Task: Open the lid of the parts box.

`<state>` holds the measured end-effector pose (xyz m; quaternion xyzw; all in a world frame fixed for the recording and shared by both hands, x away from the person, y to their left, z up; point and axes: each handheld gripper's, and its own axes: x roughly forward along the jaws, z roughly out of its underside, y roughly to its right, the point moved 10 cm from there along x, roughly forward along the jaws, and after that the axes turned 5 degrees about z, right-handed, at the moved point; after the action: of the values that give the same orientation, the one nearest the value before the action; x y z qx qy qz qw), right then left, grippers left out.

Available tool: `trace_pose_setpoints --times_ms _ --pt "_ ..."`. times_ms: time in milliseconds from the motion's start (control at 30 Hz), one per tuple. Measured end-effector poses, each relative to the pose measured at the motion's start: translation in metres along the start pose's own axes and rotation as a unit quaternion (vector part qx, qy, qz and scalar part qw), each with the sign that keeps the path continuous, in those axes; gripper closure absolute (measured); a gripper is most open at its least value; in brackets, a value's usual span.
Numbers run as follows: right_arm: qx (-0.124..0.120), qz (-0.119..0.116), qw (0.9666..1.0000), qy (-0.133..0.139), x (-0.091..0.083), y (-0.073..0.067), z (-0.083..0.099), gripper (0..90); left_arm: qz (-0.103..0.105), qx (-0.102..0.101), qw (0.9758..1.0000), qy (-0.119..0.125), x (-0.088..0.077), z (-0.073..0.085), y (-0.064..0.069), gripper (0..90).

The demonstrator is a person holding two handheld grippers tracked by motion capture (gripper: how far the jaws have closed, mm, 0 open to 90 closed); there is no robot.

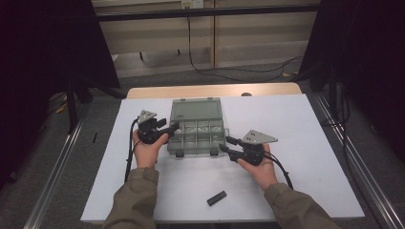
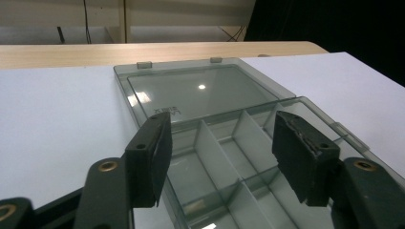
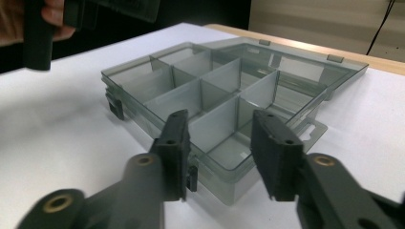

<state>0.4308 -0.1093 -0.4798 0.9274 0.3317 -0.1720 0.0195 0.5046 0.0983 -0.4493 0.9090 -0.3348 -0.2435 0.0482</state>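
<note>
The white table (image 1: 296, 143) is the biggest thing here, and on it, near the middle toward the far edge, lies the grey transparent organizer box (image 1: 196, 131). The box stands open: its lid (image 2: 200, 90) lies flat on the table behind the tray, joined to it by the hinges, and the tray shows several empty compartments made by thin dividers (image 3: 205, 90). Two dark latches (image 1: 180, 153) hang on the near wall of the box.

The left gripper (image 1: 173, 127) is at the left side of the box, at about the middle of its height in the high view. Its jaws are released and stand apart. In the left gripper view one jaw is over the table just outside the box wall and the other is above the compartments, and the pads do not press on anything.

The right gripper (image 1: 228, 144) is at the near right corner of the box. Its jaws are also released. In the right gripper view the corner of the box is between them, but the pads stay clear of the walls.

A small black block (image 1: 217, 198) lies on the table, well apart from the box, toward the near edge.
</note>
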Motion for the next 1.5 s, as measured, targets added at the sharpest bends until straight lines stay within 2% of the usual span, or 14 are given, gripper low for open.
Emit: trace_pose_setpoints --times_ms 233,433,733,833,900,1000,1133,1267,1500 --pt "0.002 0.009 0.9999 0.01 -0.016 0.007 -0.002 42.5 0.02 0.008 0.9997 -0.007 -0.006 0.011 0.017 28.5" --pt "0.01 0.018 0.9996 0.018 -0.031 0.01 -0.005 32.2 0.031 0.022 0.9992 -0.011 -0.01 0.021 0.029 25.3" --pt "0.019 0.023 0.9993 0.023 -0.051 0.015 -0.001 19.5 0.056 0.033 0.9976 -0.023 -0.014 0.033 0.048 18.9" --pt "0.017 0.025 0.9991 0.031 -0.058 0.016 -0.002 17.1 0.058 0.041 0.997 -0.03 -0.015 0.037 0.05 17.3" --pt "0.016 0.025 0.999 0.034 -0.063 0.017 -0.002 15.2 0.064 0.035 0.9969 -0.03 -0.016 0.037 0.053 16.2" --pt "0.021 0.024 0.9987 0.04 -0.07 0.019 -0.002 12.6 0.07 0.037 0.9966 -0.024 -0.018 0.036 0.056 14.9" --pt "0.022 0.028 0.9981 0.049 -0.079 0.022 -0.002 9.7 0.076 0.04 0.996 -0.027 -0.02 0.038 0.061 13.6" --pt "0.019 0.034 0.9979 0.052 -0.089 0.023 0.002 8.6 0.082 0.053 0.9943 -0.041 -0.02 0.044 0.067 13.0" --pt "0.023 0.045 0.997 0.059 -0.102 0.028 0.006 7.6 0.086 0.065 0.993 -0.048 -0.02 0.048 0.075 12.7"
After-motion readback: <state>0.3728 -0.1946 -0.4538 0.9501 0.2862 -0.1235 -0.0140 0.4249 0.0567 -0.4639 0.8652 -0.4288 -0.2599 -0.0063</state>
